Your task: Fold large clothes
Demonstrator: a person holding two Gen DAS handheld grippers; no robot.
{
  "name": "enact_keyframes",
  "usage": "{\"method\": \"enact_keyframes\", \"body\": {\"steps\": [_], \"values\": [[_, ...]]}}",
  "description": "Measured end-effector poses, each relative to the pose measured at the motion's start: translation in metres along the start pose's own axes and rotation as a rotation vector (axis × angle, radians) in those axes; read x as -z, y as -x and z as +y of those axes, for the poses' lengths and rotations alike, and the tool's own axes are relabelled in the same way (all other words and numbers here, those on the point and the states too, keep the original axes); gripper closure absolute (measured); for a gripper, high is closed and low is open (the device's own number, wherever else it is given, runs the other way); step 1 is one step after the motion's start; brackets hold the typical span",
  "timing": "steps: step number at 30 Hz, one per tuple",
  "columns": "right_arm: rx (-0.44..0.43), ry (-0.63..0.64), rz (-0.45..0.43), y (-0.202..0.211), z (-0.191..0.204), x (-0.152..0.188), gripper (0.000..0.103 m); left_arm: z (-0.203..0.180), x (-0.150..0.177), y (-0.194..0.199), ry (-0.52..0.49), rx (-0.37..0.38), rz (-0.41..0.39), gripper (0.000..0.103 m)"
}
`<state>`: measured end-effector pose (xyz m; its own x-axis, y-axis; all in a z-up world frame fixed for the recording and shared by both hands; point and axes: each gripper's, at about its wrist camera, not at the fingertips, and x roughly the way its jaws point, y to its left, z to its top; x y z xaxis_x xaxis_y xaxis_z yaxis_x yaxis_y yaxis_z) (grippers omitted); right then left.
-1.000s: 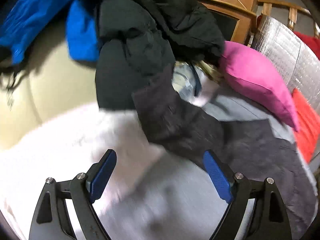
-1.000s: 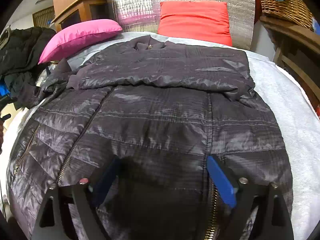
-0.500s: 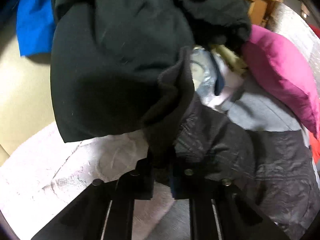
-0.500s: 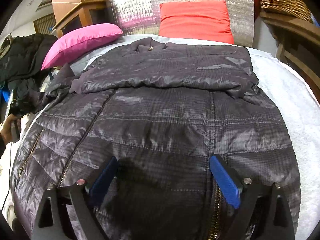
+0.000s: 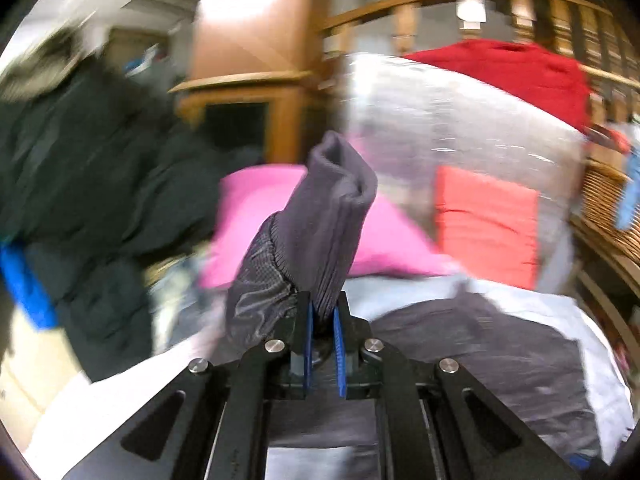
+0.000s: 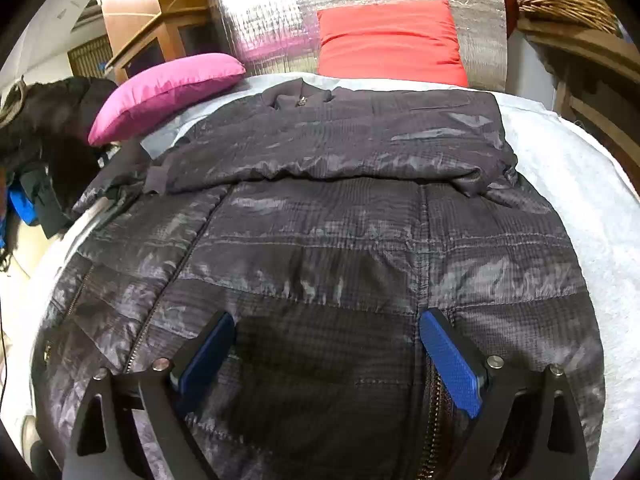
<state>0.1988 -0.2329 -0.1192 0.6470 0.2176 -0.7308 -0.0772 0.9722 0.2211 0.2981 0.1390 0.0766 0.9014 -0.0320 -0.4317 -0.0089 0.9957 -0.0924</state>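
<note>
While your left claw (image 5: 322,334) stands pinched tight on the ribbed cuff (image 5: 338,216) of the jacket sleeve (image 5: 260,280), the cuff stands up above the blue pads, a soft grey knit tube with its mouth crumpled, and the shiny quilted sleeve fabric hangs off to the left of the fingers. That view is blurred, so the stitching there is hard to read.

Going left to right in the right wrist view: a heap of dark clothes (image 6: 52,128) sits at the left edge beside the bed, then a pink pillow (image 6: 164,92) lies at the jacket's left shoulder, and a red cushion (image 6: 390,40) leans against the silver padded panel (image 6: 260,12) behind the collar. The jacket (image 6: 320,232) itself lies flat on the pale bed cover (image 6: 580,184), front up, collar at the far end. It is dark grey, glossy, quilted in crosswise bands with a fine check weave, and one sleeve is folded across the chest. A zip runs down near each side.

Your right claw (image 6: 328,356) hovers over the hem, its jaws spread wide, nothing between them.
</note>
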Motion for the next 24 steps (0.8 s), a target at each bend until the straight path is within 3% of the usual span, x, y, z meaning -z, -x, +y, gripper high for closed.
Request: {"method": "enact_keyframes", "body": {"steps": [3,6,9,12,13,14,15,17,21,24], "values": [[-0.022,-0.019,-0.008,0.001,-0.003,0.000,0.007,-0.065,-0.003,0.011,-0.056,0.096,-0.008,0.094],[-0.041,-0.034,-0.015,0.002,-0.005,0.001,0.007,-0.126,0.007,0.003,-0.103,0.168,0.033,0.094],[-0.066,-0.056,-0.024,0.003,-0.009,0.001,0.007,-0.172,0.033,-0.021,-0.132,0.204,0.116,0.093],[-0.075,-0.063,-0.027,0.004,-0.010,0.001,0.007,-0.204,0.069,-0.060,-0.151,0.226,0.251,0.091],[-0.077,-0.064,-0.027,0.004,-0.010,0.001,0.007,-0.211,0.082,-0.073,-0.151,0.238,0.309,0.083],[-0.079,-0.066,-0.028,0.005,-0.010,0.001,0.007,-0.215,0.092,-0.084,-0.150,0.254,0.378,0.067],[-0.083,-0.069,-0.028,0.005,-0.011,0.001,0.007,-0.218,0.102,-0.094,-0.140,0.261,0.451,0.061],[-0.090,-0.075,-0.029,0.005,-0.012,0.001,0.007,-0.209,0.119,-0.096,-0.091,0.267,0.495,0.057],[-0.100,-0.083,-0.032,0.005,-0.014,0.001,0.007,-0.180,0.119,-0.063,-0.054,0.293,0.448,0.043],[-0.107,-0.087,-0.033,0.006,-0.016,0.000,0.007,-0.141,0.110,-0.031,-0.039,0.259,0.315,0.029]]}}
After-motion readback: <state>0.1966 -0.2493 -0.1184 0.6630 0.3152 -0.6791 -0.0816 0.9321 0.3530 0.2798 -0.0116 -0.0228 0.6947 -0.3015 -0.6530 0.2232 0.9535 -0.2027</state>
